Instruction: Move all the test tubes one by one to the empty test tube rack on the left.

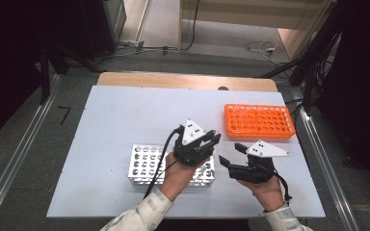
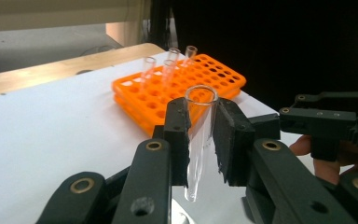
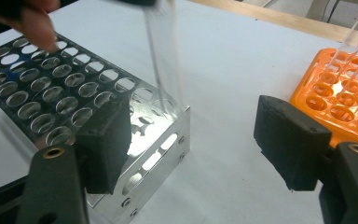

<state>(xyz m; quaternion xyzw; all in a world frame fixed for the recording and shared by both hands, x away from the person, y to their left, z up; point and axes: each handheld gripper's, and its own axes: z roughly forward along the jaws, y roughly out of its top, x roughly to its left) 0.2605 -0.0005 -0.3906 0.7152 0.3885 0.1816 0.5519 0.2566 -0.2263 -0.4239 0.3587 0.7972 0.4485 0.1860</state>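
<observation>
Glass tube: a clear test tube (image 2: 199,140) stands upright between the two pads of the left tool (image 2: 200,140), open mouth up, rounded bottom hanging free below the pads; in the right gripper view the same tube (image 3: 164,60) hangs just above the near corner of the metal rack.
Left tool: closed on the tube, pads pressed to both its sides; in the high view it (image 1: 211,139) sits over the right end of the metal rack, held by the left hand (image 1: 177,175).
Metal rack: a shiny perforated rack (image 1: 142,166) lies on the tabletop (image 1: 115,115), its holes bare in the right gripper view (image 3: 65,88).
Right tool: jaws spread wide with nothing between them (image 3: 193,135); in the high view it (image 1: 231,154) is just right of the left tool, held by the right hand (image 1: 269,190).
Orange rack: an orange tube rack (image 1: 259,121) rests farther back on the right, apart from the metal rack; a few clear tubes (image 2: 168,65) stand in its far holes.
</observation>
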